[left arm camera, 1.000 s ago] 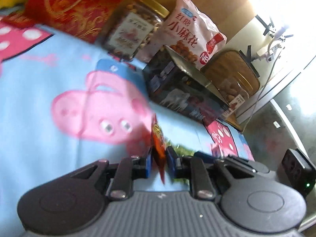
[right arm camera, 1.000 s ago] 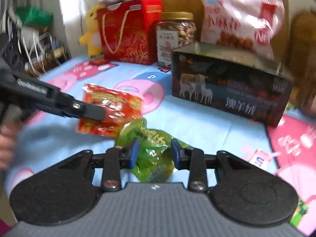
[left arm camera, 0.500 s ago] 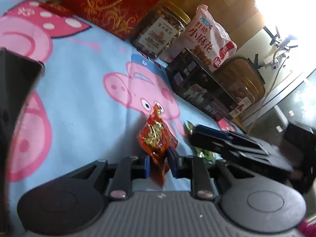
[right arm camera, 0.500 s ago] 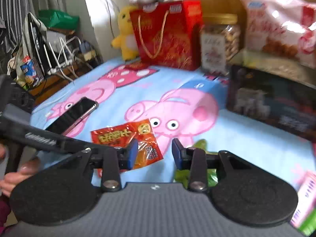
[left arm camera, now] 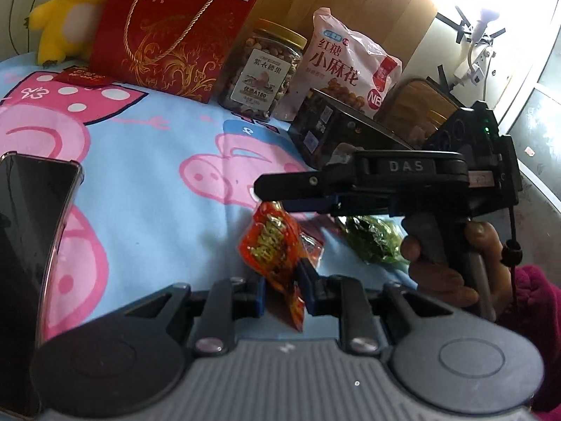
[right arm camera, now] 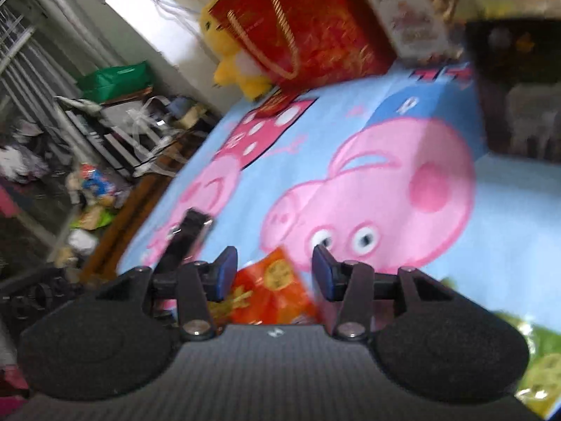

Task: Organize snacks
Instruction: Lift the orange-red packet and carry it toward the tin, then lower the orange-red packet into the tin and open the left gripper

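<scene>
Clear plastic nut jar with gold lid (left arm camera: 261,70), full, beside red gift bag (left arm camera: 171,31). Left gripper (left arm camera: 282,293) clamped on red-orange foil snack packet (left arm camera: 271,245) over blue pig-print cloth (left arm camera: 168,161). Right gripper (right arm camera: 275,273) spread wide, now above packet, off green packet (left arm camera: 373,242). Black phone (left arm camera: 28,217) left.

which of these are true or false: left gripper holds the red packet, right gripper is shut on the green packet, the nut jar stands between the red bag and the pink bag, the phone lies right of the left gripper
1. The left gripper holds the red snack packet. True.
2. The right gripper is shut on the green snack packet. False: its fingers are apart, and the green packet lies on the blue cloth.
3. The nut jar stands between the red gift bag and the pink snack bag. True.
4. The phone lies right of the left gripper. False: it lies left.
</scene>
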Action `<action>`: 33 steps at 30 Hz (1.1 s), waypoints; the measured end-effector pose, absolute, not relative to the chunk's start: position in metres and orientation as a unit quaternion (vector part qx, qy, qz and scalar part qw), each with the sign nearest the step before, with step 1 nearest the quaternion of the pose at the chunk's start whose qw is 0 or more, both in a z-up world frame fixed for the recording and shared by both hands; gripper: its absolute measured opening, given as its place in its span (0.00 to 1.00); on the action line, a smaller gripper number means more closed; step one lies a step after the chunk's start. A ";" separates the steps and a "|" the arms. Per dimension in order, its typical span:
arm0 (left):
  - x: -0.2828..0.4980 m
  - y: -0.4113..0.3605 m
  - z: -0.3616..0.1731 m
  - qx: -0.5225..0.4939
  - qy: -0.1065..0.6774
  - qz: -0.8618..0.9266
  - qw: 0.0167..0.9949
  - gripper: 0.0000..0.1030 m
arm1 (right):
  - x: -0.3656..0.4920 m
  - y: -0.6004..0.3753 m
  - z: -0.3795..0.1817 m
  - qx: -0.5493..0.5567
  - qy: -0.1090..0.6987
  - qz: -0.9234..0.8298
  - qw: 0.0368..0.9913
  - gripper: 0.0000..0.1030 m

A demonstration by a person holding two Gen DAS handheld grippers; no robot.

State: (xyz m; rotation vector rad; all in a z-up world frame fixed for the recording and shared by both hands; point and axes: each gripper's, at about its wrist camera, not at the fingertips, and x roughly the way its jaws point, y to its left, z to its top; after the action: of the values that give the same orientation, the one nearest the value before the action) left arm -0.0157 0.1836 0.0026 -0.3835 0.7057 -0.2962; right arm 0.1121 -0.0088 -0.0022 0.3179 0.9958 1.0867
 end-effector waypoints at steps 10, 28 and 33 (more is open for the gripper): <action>-0.010 0.187 0.002 -0.214 0.355 -0.147 0.898 0.22 | 0.076 -0.061 0.005 0.141 0.426 0.482 0.752 0.38; 0.089 0.090 0.094 -0.111 0.293 -0.231 0.921 0.19 | 0.110 -0.127 0.079 0.090 0.266 0.332 0.900 0.07; 0.151 0.051 0.111 -0.092 0.273 -0.238 0.927 0.20 | 0.161 -0.146 0.087 0.085 0.244 0.280 0.924 0.07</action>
State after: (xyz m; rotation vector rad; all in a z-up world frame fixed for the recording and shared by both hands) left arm 0.1515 0.0510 0.1111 -0.1876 0.5605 -0.4886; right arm 0.1610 -0.1456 0.0867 0.1745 0.5007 0.5752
